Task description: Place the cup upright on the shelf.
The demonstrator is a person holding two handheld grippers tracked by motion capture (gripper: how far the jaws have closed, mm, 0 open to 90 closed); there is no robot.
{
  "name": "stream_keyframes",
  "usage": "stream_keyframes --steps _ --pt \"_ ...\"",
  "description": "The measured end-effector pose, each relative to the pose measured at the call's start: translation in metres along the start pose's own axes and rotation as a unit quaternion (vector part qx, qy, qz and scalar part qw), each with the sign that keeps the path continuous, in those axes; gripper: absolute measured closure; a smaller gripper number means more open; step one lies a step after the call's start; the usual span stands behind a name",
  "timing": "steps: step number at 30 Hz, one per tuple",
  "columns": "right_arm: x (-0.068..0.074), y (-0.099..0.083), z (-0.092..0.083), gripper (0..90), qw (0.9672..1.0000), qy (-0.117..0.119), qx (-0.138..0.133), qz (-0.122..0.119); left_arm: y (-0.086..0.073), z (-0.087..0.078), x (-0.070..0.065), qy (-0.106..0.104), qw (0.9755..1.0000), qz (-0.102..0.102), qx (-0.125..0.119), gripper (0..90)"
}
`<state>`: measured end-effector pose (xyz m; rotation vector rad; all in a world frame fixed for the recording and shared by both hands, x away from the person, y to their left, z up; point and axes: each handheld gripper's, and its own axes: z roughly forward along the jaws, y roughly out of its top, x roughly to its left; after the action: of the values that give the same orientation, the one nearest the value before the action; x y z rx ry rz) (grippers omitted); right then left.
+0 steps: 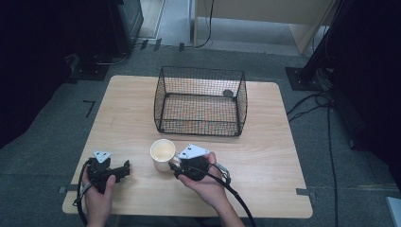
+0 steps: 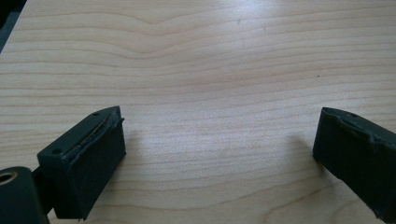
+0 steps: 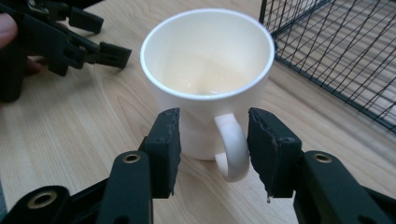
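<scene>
One white mug stands upright on the wooden table, near its front edge and about midway across, with its open mouth up and its inside bare. Its single handle faces the right gripper, and in the right gripper view that handle sits between the two black jaws. The jaws are partly apart; one pad stands just beside the handle on one side, while a clear gap shows between the handle and the other pad. No pad is seen pressing on the handle or on the mug's wall, so the mug is not gripped. In the high view the right gripper lies just beside the mug, held by the person's right hand. One black wire basket stands farther back on the table, apart from the mug, open at the top. The left gripper rests low over the table's front left part, well apart from the mug, held by the left hand. Its jaws stand wide apart over bare wood, with nothing between them and nothing touched.
</scene>
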<state>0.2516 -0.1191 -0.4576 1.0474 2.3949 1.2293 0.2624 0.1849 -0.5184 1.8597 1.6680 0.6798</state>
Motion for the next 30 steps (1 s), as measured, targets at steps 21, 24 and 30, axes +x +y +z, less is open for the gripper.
stream_keyframes --steps 21,24,30 --pt "-0.002 -0.001 0.014 80.0 0.9994 0.013 0.016 -0.026 0.0 0.0 0.0 0.0 1.0 0.0 0.0 2.4" --pt "-0.002 0.0 0.011 80.1 0.9994 0.011 0.012 -0.03 0.0 0.0 0.0 0.0 1.0 0.0 0.0 2.4" --pt "-0.004 0.002 0.004 80.2 0.9994 0.004 0.006 -0.035 0.0 0.0 0.0 0.0 1.0 0.0 0.0 2.4"
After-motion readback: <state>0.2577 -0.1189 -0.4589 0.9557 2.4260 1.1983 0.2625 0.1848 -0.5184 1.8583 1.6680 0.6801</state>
